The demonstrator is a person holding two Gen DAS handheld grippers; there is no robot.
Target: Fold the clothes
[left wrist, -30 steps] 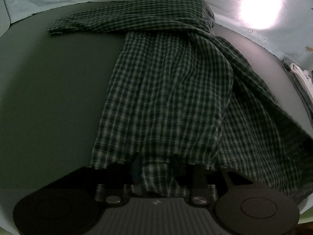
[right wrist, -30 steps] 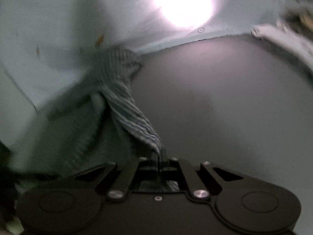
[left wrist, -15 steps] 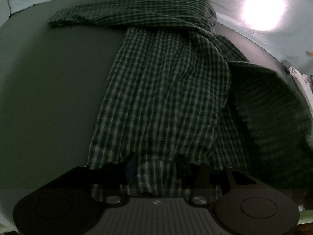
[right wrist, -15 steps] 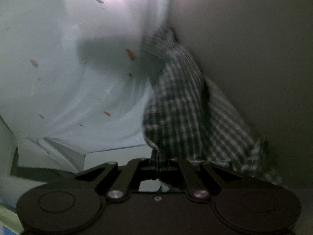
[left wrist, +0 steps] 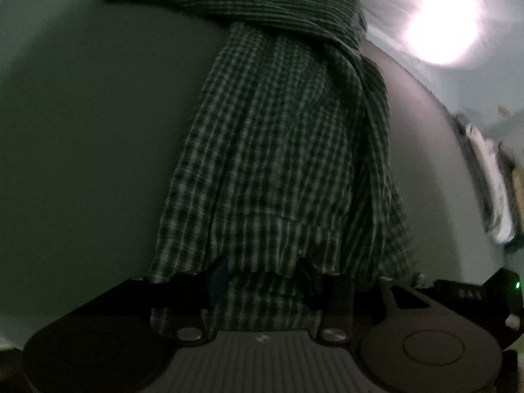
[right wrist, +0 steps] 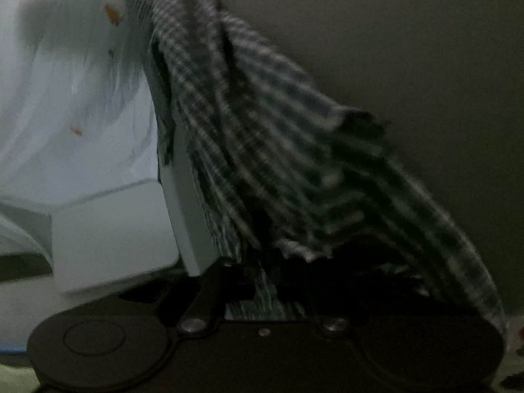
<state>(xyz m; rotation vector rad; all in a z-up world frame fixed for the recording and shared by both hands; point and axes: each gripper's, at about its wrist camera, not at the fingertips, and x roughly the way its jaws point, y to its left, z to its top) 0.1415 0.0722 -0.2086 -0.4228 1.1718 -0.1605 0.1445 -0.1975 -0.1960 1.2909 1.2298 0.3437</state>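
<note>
A green-and-white checked shirt [left wrist: 278, 150] lies lengthwise on the grey table [left wrist: 82, 137], its right side folded over its middle and a sleeve stretched to the far left. My left gripper [left wrist: 263, 276] sits at the near hem. Its jaws are opening, with the hem cloth lying loose between its fingers [left wrist: 219, 278]. My right gripper [right wrist: 268, 294] is low beside the shirt [right wrist: 278, 150], which drapes just ahead of it. Its jaws are also opening, and a strip of the checked cloth still lies between them.
A pile of white cloth [left wrist: 491, 190] lies at the table's right edge. A pale blue sheet [right wrist: 65, 98] hangs behind the table, with a bright glare [left wrist: 442, 26] on it. A white boxy block [right wrist: 111, 229] stands left of my right gripper.
The right gripper carried the shirt's right side over and down onto the middle, rolled as it went, and its jaws have parted. The left gripper shifted slightly and turned at the hem.
</note>
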